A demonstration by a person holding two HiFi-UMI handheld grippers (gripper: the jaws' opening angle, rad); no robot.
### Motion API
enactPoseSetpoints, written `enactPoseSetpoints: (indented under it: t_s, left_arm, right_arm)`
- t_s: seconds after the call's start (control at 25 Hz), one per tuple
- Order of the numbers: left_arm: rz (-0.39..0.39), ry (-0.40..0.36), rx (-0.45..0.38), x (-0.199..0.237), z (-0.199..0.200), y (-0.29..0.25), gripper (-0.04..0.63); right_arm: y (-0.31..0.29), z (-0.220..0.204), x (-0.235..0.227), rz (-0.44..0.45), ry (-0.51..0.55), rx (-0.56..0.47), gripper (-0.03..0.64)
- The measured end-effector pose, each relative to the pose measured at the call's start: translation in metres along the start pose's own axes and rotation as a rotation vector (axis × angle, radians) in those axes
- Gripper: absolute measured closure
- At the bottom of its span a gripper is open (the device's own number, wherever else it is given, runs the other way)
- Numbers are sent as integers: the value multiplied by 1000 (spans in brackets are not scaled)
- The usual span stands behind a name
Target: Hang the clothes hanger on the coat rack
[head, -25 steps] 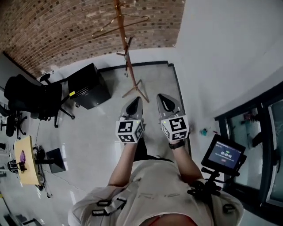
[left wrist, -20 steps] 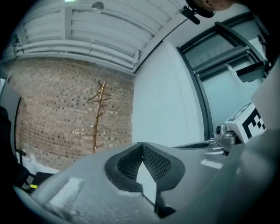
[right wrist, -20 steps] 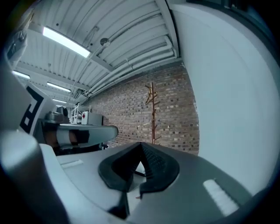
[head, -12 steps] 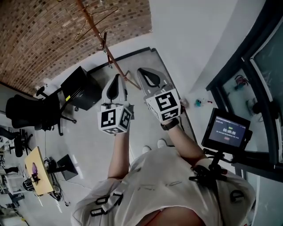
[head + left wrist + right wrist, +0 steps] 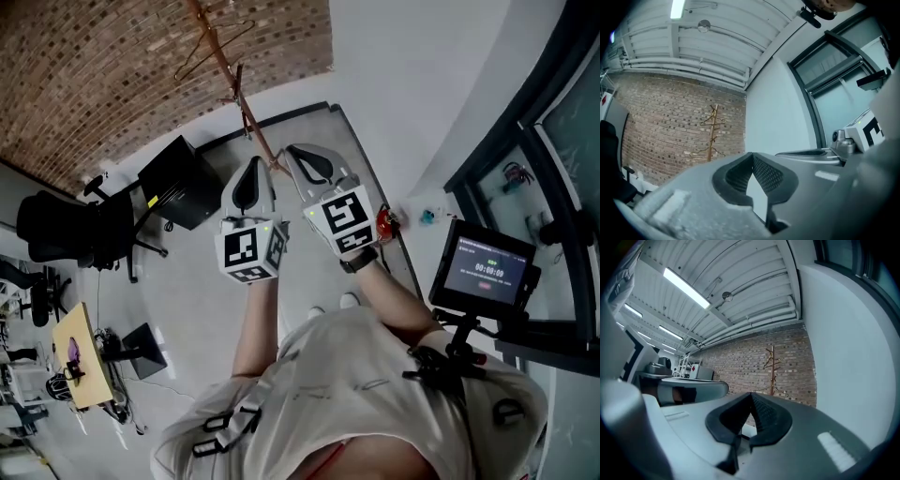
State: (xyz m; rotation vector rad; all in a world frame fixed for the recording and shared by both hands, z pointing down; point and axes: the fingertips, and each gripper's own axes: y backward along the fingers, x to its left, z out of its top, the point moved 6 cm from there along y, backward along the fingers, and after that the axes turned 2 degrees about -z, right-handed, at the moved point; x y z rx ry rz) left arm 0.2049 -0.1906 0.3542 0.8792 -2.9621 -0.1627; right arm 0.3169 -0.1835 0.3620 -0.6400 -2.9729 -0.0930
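Observation:
A wooden coat rack (image 5: 246,108) stands by the brick wall, far ahead of me. A thin hanger (image 5: 214,45) hangs on its upper pegs. In the left gripper view the coat rack (image 5: 712,133) carries an upper hanger (image 5: 713,123) and a lower one (image 5: 704,152). It shows again as the coat rack (image 5: 772,369) in the right gripper view. My left gripper (image 5: 251,165) and right gripper (image 5: 292,150) are held up side by side, pointing level at the rack. The left gripper (image 5: 752,154) and the right gripper (image 5: 751,393) are both shut with nothing in them.
A black cabinet (image 5: 183,183) and a black office chair (image 5: 70,220) stand left of the rack. A small screen on a stand (image 5: 483,272) is at my right, beside a glass door (image 5: 562,141). A yellow side table (image 5: 75,352) stands at the far left.
Both grippers have risen and now stand higher in the head view, overlapping the rack's base. The view has swung, so the rack sits further to the upper left. The jaws stayed shut.

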Motion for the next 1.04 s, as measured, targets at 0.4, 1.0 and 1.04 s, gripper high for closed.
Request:
enactPoseSetpoints:
  t_s: [0.4,1.0,1.04]
  left_arm:
    - [-49,29,20,3,-2,4,595]
    - [-64,76,1,53,-20,44,595]
    - [-59,81,1,58,-22,46,595]
  right_arm:
    - [-4,-4,27,12,21,27,612]
    - [-16,-21,78,-66,84,88,612]
    - [-17,-21,80,-68,88,86,612]
